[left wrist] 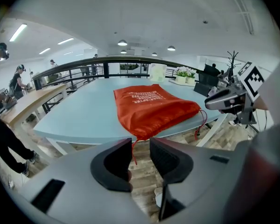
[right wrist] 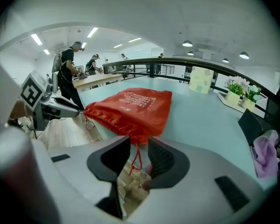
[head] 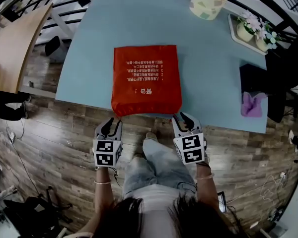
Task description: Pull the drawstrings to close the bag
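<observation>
Nearest to the head camera are the person's hair and jeans (head: 154,165). Just beyond them the hands hold out both tools. The left gripper (head: 111,124) is at 7 o'clock from the red bag (head: 146,78) and the right gripper (head: 185,118) is at 5 o'clock. Both are over the wooden floor (head: 64,152), just beside the near edge of the light blue table (head: 208,68).

The bag lies flat near that edge. It is nearly square, and its slightly longer axis runs from 12 to 6 o'clock. The gathered mouth points to 6 o'clock, toward the person, and the closed bottom points to 12 o'clock.

White Chinese print covers the upper face, upside down for the person. The heading looks like "警告"; the small lines above it are too fine to read.

In the left gripper view the left gripper (left wrist: 141,146) has its jaws a little apart. The left drawstring (left wrist: 132,148) hangs from the bag's corner into the gap, and the pads do not press it. In the right gripper view the right gripper (right wrist: 139,143) is also narrowly open. The looped right drawstring (right wrist: 136,155) hangs free between its jaws.

Far on the table, at 1 o'clock, stands a pale cup (head: 207,0). At 2 o'clock there is a tray with flowers (head: 253,31), and at 4 o'clock a purple cloth (head: 252,104).
</observation>
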The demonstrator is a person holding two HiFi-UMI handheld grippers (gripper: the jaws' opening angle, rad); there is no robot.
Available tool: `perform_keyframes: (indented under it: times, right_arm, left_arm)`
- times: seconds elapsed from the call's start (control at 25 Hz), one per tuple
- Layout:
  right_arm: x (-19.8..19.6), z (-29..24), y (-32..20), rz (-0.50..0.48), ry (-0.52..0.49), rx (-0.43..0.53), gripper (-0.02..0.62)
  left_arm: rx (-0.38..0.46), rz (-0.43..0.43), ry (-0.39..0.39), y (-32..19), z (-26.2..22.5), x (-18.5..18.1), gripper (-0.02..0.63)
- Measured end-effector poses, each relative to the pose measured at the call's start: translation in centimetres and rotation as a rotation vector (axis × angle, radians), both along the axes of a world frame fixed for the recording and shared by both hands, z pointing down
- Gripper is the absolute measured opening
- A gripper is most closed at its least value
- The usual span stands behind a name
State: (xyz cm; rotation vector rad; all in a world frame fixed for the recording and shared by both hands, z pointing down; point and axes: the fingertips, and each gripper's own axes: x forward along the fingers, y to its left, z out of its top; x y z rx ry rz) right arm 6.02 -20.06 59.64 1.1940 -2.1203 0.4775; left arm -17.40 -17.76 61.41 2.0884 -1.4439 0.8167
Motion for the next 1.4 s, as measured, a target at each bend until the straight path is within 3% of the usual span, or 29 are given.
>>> perform_keyframes:
  times: [0.32, 1.0, 1.16, 1.32, 1.4]
  right_arm:
    - [-0.2, 2.6, 0.2, 0.018, 0.004, -0.070, 0.117]
    - [-0.7, 5.1, -0.2, 0.038, 0.002, -0.137, 0.117]
    - [-0.4, 5.1, -0.3, 0.063, 0.005, -0.133, 0.117]
    - [0.0, 5.1, -0.3, 0.076, 0.025, -0.112, 0.043]
    - [0.0, 5.1, -0.3, 0.076, 0.031, -0.107, 0.035]
  left_arm:
    - [-0.049, -0.003, -0.019, -0.3, 2.7, -0.3, 0.110]
    - [-0.073, 0.007, -0.090, -2.9, 5.7, -0.9, 0.114]
    - [-0.066, 0.006, -0.111, -3.0, 5.9, -0.8, 0.073]
    - [-0.067, 0.002, -0.116, -2.9, 5.7, -0.7, 0.029]
    - [-0.070, 0.002, -0.117, -2.7, 5.4, -0.8, 0.025]
